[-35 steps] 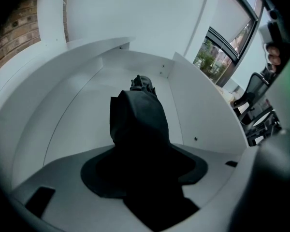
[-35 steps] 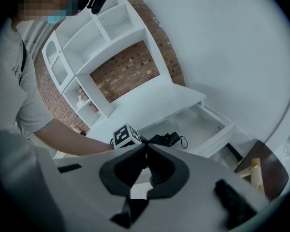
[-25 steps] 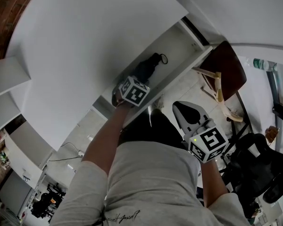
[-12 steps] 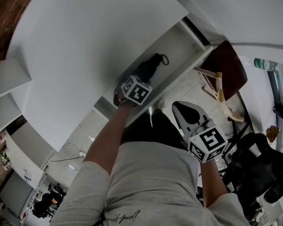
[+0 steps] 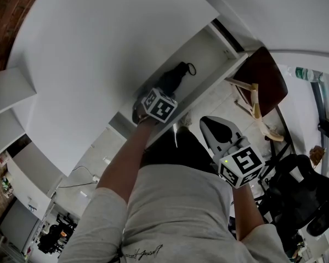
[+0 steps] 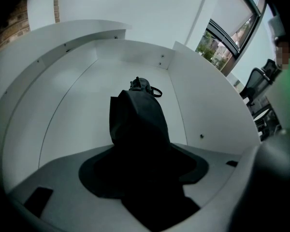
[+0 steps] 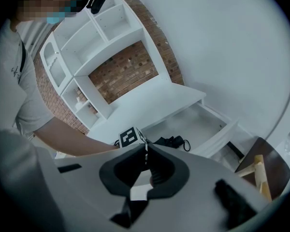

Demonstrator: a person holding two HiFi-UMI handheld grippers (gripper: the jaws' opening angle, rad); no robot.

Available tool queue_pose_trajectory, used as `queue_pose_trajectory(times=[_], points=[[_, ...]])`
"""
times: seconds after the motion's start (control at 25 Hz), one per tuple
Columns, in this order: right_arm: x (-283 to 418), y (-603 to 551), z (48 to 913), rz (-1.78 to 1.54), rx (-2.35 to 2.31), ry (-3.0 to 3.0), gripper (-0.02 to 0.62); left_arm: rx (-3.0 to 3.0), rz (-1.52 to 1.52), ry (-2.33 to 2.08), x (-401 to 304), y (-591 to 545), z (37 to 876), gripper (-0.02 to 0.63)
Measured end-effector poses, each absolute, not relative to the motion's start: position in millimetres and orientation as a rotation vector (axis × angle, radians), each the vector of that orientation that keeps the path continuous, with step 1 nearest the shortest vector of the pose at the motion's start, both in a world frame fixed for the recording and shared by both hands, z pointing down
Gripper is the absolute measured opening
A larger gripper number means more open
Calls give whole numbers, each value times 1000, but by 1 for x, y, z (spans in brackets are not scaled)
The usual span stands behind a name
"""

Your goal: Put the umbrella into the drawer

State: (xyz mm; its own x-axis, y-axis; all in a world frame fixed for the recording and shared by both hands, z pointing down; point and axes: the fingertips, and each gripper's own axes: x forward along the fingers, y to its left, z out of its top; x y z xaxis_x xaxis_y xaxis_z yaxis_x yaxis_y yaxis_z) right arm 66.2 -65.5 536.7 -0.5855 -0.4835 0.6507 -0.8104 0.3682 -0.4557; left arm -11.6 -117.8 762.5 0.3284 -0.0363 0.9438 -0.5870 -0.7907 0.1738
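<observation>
The umbrella (image 5: pixel 174 78) already lies lengthwise on the floor of the open drawer (image 5: pixel 211 45), with its strap end short of the far end wall. The left gripper (image 5: pixel 159 96) hangs over its near end. Its jaws are wide and have just been opening, and they seem clear of the fabric, though it is dark there. Right of the drawer's front edge, the right gripper (image 5: pixel 208 124) has its jaws together on nothing. I judge only the withdrawal is left.
</observation>
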Motion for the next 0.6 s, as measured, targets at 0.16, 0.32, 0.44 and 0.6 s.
queue_pose_trajectory(times=[0.16, 0.32, 0.44, 0.6], points=[[66, -65, 536, 1085, 1122, -2233, 31, 2104, 1488, -551, -11, -117, 764, 293], [66, -63, 537, 1088, 1117, -2232, 31, 2101, 1503, -557, -10, -116, 764, 295], [66, -63, 537, 1090, 1118, -2233, 31, 2106, 1495, -547, -9, -117, 763, 295], [61, -60, 537, 1090, 1107, -2237, 31, 2105, 1494, -534, -10, -115, 762, 296]])
